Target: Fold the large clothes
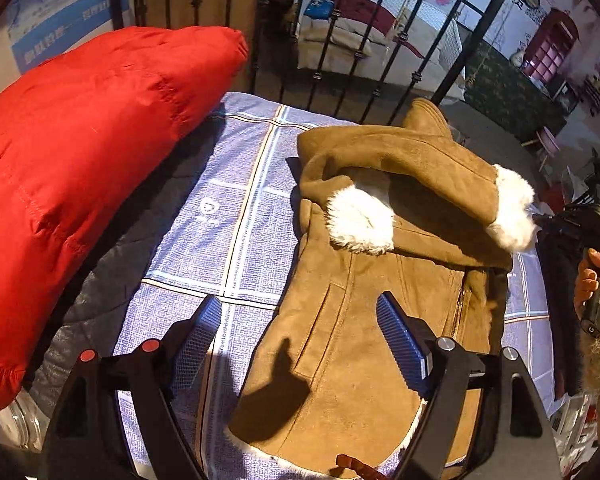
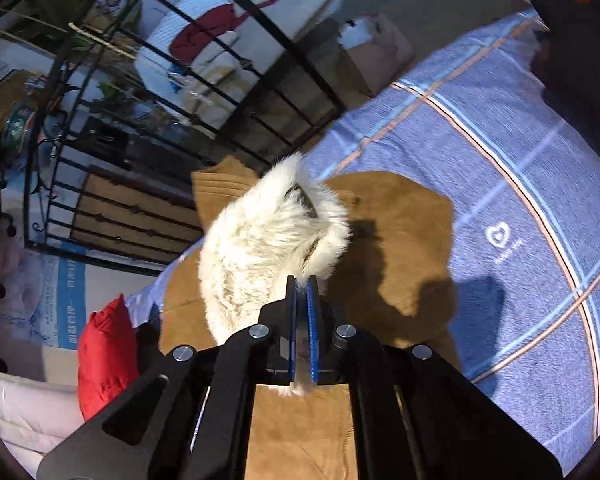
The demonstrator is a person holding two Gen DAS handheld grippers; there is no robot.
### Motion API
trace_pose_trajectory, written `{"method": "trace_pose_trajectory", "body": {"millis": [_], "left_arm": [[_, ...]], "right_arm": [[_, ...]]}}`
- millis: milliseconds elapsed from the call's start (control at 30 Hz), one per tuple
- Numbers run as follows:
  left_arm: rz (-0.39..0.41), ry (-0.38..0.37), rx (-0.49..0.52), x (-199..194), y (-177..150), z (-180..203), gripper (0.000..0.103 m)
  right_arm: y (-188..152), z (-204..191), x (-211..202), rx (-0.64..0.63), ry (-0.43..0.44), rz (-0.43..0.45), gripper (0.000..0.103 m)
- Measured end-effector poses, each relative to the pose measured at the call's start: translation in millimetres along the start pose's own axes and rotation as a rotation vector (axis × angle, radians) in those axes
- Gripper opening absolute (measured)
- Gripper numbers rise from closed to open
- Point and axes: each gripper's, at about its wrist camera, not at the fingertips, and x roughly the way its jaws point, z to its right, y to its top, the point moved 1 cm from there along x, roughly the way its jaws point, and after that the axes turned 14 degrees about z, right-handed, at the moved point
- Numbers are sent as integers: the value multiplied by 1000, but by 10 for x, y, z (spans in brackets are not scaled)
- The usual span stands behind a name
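Observation:
A brown suede coat [image 1: 372, 312] with white fur trim lies on the blue plaid bed sheet [image 1: 228, 216]. One sleeve with a fur cuff [image 1: 360, 220] is folded across its chest. My left gripper [image 1: 300, 328] is open above the coat's lower left side, one blue pad over the sheet and one over the coat. My right gripper [image 2: 302, 284] is shut on the other sleeve's white fur cuff [image 2: 268, 240], holding it above the coat [image 2: 396, 240]. That cuff [image 1: 514, 212] and the right gripper [image 1: 580, 220] also show at the right of the left wrist view.
A red padded jacket [image 1: 84, 168] lies on grey bedding [image 1: 112, 276] at the left. A black iron bed frame [image 1: 340, 52] stands at the far end. A dark garment [image 2: 572, 40] lies at the sheet's [image 2: 520, 160] far corner.

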Motion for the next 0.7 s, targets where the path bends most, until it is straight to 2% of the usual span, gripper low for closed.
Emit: {"method": "trace_pose_trajectory", "body": {"millis": [200,267,300,333,367,400,467,533,600,700], "left_arm": [[-39,4,41,282,133,110,78],[-24,18,84,375,236,163,78],[-23,27,100,428,292,181,78],[-26,30,104,486,346,195,78],[-24,27,98,517,399,203,78],[-16,22,87,532,450,216,78],[-5,17,74,533,525,264,78],[-2,13,64,530,535,312,78],[-15,8,49,535,483,336,78],[-50,9,36,539,328,324,78]], "right_arm": [[-127,818,134,100,-137,-75,1],[-161,819,75,71,-106,-80,2],[-169,725,74,13,-109,-89,8],[-179,615,62,-38,-110,-99,16],[-212,480,74,-96,-97,-112,52],[-251,370,102,-137,-79,-118,84],[-316,160,115,-189,-37,-99,85],[-399,45,238,-215,-32,-123,85],[-505,14,433,-236,-55,-157,85],[-676,-20,733,-350,-157,-187,84]]}}
